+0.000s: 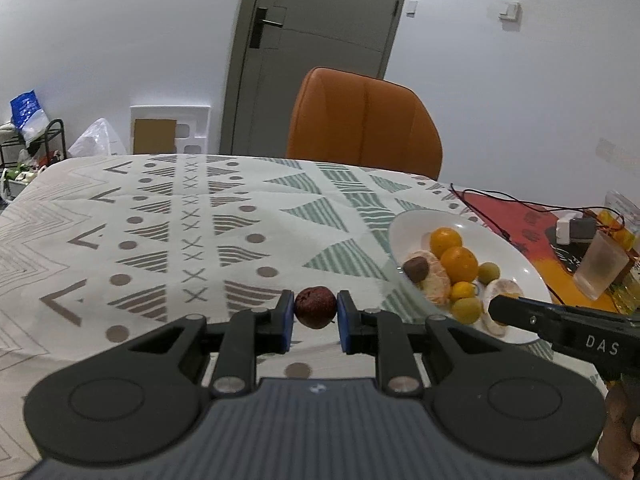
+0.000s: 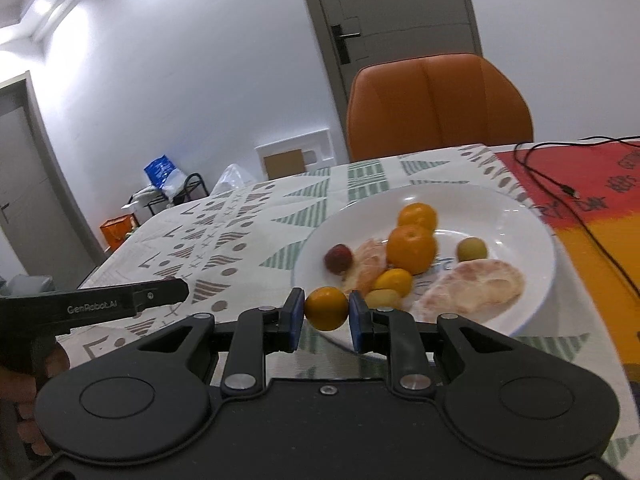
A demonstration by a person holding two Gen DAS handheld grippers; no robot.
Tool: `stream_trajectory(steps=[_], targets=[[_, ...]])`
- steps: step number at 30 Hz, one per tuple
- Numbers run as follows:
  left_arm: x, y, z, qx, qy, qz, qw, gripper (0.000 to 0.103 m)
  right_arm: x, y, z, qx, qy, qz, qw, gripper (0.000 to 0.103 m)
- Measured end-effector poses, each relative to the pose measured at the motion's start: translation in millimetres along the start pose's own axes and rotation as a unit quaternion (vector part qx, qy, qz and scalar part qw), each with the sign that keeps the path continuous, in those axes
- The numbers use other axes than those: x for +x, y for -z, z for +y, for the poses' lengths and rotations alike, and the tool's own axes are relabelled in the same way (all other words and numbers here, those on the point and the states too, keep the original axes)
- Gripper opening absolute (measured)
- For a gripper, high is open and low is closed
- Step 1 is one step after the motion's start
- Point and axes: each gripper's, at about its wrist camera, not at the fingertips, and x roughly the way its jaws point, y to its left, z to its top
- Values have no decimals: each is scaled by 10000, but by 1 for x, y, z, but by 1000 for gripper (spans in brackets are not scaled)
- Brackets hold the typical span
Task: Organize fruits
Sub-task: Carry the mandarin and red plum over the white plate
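Left wrist view: left tongs (image 1: 316,316) pinching a dark red fruit (image 1: 315,306) above the patterned tablecloth (image 1: 168,216), white plate (image 1: 412,228) off to the right and slightly ahead — right tongs (image 1: 496,309) poking in over its near rim. Right wrist view: right tongs (image 2: 326,314) clamped on a small orange (image 2: 326,308), roundish, no long axis to mind, just at the plate's (image 2: 520,216) near-left rim — likely nearer to any spot there than the left tongs (image 2: 182,289).
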Motion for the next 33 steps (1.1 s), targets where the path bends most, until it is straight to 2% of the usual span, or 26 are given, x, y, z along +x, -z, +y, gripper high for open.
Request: stream_trajectory(steps=[8, 11, 33], targets=[[4, -4, -18, 131, 132, -24, 9998, 21, -5, -1, -15, 86, 132, -60, 9999, 23], [6, -7, -25, 200, 183, -30, 9996, 21, -6, 1, -18, 83, 249, -34, 9996, 40], [12, -25, -86, 660, 701, -202, 9952, 22, -19, 10, -45, 352, 340, -112, 9987, 41]])
